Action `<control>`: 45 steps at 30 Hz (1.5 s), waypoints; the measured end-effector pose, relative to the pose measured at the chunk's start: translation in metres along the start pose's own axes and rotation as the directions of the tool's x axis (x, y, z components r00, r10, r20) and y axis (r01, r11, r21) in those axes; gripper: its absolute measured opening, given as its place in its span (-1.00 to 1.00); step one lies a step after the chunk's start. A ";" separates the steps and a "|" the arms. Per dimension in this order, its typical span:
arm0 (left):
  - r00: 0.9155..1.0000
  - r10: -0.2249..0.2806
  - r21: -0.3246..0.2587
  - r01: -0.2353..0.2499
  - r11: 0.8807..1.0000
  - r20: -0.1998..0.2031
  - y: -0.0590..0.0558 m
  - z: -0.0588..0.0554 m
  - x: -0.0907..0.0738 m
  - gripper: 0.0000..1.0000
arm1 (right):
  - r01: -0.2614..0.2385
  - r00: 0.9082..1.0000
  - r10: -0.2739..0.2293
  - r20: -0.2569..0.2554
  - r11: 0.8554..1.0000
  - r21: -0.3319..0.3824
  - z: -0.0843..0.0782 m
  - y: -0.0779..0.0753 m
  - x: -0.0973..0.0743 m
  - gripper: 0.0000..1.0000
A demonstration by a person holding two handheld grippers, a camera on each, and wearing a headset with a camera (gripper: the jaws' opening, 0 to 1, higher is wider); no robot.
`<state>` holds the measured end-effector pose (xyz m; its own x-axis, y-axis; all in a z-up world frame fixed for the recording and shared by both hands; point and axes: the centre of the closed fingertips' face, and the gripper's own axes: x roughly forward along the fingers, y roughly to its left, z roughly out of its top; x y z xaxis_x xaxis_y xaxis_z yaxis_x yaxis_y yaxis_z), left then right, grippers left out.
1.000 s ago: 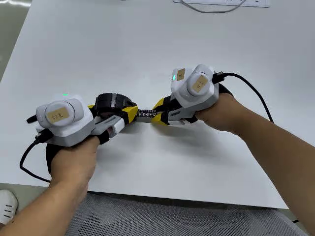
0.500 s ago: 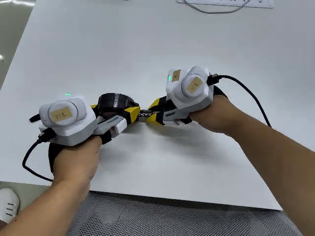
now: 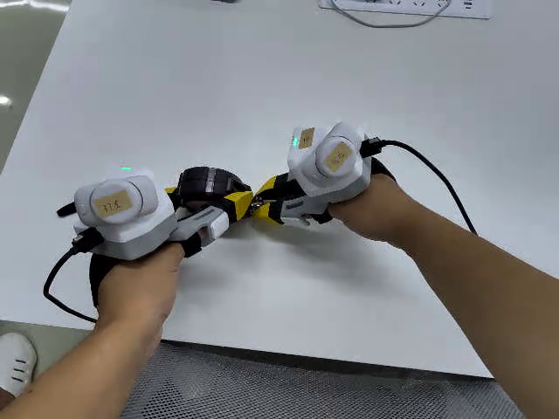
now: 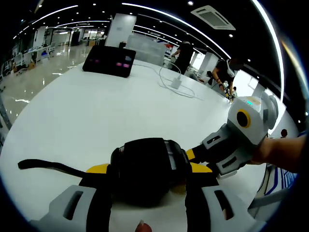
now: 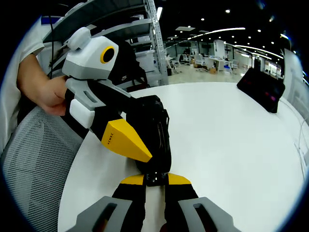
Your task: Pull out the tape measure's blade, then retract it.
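Note:
A black tape measure (image 3: 210, 182) sits just above the white table (image 3: 262, 78), with my left gripper (image 3: 208, 199) shut on its case. The left gripper view shows the case (image 4: 145, 154) wedged between the yellow-tipped jaws of the left gripper (image 4: 148, 181). My right gripper (image 3: 262, 202) is close against the case's mouth. In the right gripper view, the right gripper (image 5: 156, 181) is shut on the blade's end hook (image 5: 156, 177), which lies almost at the case (image 5: 153, 126). Hardly any blade shows between the two grippers.
A power strip with a white cable (image 3: 402, 7) lies at the table's far edge. A dark flat device (image 4: 108, 62) stands farther back on the table. The table's near edge (image 3: 262, 351) runs just behind the hands, with a mesh chair seat (image 3: 288, 388) below it.
The right gripper has moved left toward the tape measure, and the stretch of blade showing between the grippers has shrunk to almost nothing. The left gripper keeps its hold on the case.

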<state>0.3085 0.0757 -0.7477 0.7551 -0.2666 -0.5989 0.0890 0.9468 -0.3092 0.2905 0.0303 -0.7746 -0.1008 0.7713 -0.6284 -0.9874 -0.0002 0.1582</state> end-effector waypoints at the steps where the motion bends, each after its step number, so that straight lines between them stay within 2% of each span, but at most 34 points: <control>1: 1.000 0.001 0.001 -0.001 1.000 0.001 0.000 0.000 0.000 0.12 | 0.000 1.000 0.000 0.001 1.000 -0.002 0.000 0.000 0.000 -0.78; 9: 1.000 0.002 0.000 -0.002 1.000 0.004 -0.001 0.000 0.000 0.13 | 0.002 1.000 -0.002 0.006 1.000 0.000 0.000 0.000 -0.001 -0.77; 15: 1.000 -0.016 -0.003 0.017 1.000 0.016 -0.001 0.001 0.000 0.15 | 0.008 1.000 -0.008 0.009 1.000 0.004 0.000 0.000 -0.001 -0.75; 22: 1.000 -0.021 -0.002 0.021 1.000 0.023 -0.001 0.001 0.000 0.17 | 0.002 1.000 -0.003 0.007 1.000 0.012 -0.003 0.002 -0.004 -0.59; 30: 0.999 -0.023 -0.009 0.024 1.000 0.022 -0.001 0.001 0.000 0.19 | 0.005 1.000 -0.006 0.018 1.000 0.020 -0.001 0.002 -0.005 -0.57; 36: 1.000 -0.025 0.040 0.025 0.999 0.011 -0.007 -0.001 0.000 0.31 | 0.013 0.999 -0.014 0.032 0.999 0.035 0.000 0.004 -0.008 -0.44; 45: 1.000 -0.027 0.051 0.026 0.998 0.013 -0.007 0.000 -0.002 0.33 | 0.013 0.999 -0.015 0.042 0.998 0.054 0.000 0.007 -0.011 -0.40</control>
<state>0.3064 0.0696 -0.7443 0.7608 -0.2897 -0.5807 0.1418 0.9474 -0.2868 0.2852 0.0214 -0.7665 -0.0810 0.7973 -0.5981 -0.9805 0.0440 0.1914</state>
